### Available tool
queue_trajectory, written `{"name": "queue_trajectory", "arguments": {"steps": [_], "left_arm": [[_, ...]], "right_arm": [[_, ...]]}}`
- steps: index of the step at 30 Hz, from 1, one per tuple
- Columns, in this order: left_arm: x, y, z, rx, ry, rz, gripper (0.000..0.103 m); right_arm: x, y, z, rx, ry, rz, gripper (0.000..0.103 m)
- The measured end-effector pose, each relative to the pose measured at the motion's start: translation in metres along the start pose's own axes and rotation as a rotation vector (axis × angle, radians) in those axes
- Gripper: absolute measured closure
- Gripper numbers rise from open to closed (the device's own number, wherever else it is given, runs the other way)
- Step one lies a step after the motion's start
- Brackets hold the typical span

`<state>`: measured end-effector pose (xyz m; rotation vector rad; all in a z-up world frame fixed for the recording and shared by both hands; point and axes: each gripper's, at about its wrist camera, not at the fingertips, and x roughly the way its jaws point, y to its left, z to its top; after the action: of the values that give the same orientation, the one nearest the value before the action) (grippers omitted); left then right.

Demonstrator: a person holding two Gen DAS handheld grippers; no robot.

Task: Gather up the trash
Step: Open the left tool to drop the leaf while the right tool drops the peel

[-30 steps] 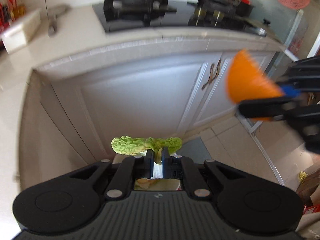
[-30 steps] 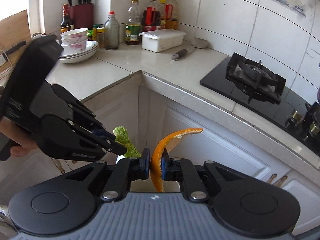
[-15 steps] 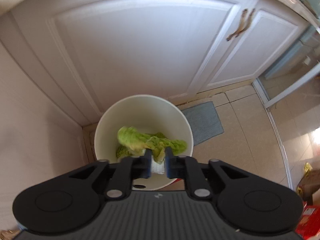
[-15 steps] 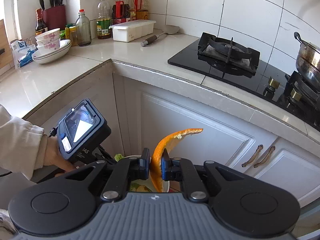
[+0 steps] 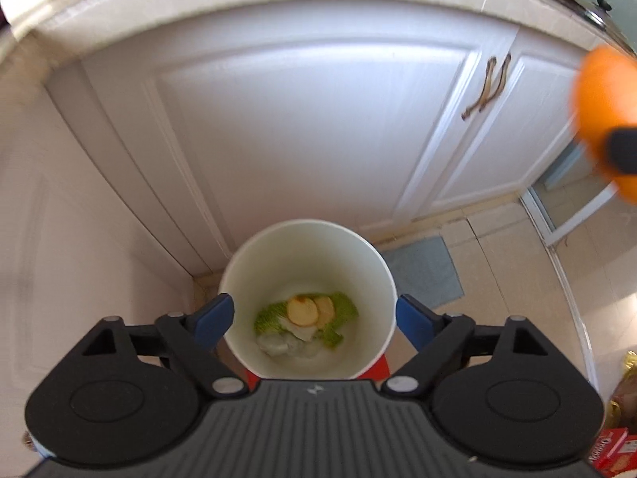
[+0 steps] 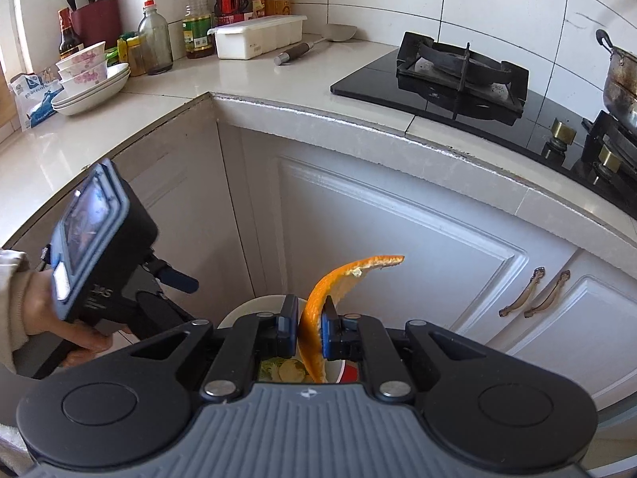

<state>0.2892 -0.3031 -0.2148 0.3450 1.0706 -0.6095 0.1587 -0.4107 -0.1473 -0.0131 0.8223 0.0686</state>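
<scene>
Bin (image 5: 306, 239) mouth unobstructed from above; scraps (image 5: 306, 320) lie low on its bottom, walls bare above them. Left gripper (image 5: 314, 316) fingers spread wide, straddling the rim. Bin sits in the cabinet corner: doors (image 5: 318, 127) close behind and to the left, tabletop (image 6: 326, 115) edge overhanging above. Floor (image 5: 509, 279) free to the right. Right gripper (image 6: 310, 328) with peel (image 6: 338, 279) above the bin, left gripper beside it.

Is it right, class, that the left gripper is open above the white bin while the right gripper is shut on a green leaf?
Not quite. The right gripper is shut on an orange peel, as the right wrist view shows. The left gripper is indeed open above the white bin.
</scene>
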Motion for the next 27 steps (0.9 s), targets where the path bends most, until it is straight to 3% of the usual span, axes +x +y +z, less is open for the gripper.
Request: {"name": "queue_trajectory", "arguments": {"steps": [10,22,23,25,27], "left_arm": [[-0.066,0.009,-0.014,-0.072,-0.107,0.122,0.007],[-0.128,0.029,-0.041,-0.262,-0.137,0.244,0.007],[-0.131,0.031,-0.043,-0.277,-0.140,0.249,0.007],[-0.137,0.034,-0.047,-0.307,-0.143,0.261,0.007],[-0.142,0.037,-0.052,-0.329,-0.144,0.272,0.007]], "right_arm": [[0.068,0.005,-0.002,-0.027,0.080,0.123,0.089],[0.178,0.049,-0.008,-0.111,0.278,0.265,0.087],[0.186,0.053,-0.009,-0.114,0.293,0.271,0.084],[0.203,0.059,-0.012,-0.120,0.335,0.279,0.048],[0.213,0.064,-0.015,-0.121,0.346,0.270,0.026]]}}
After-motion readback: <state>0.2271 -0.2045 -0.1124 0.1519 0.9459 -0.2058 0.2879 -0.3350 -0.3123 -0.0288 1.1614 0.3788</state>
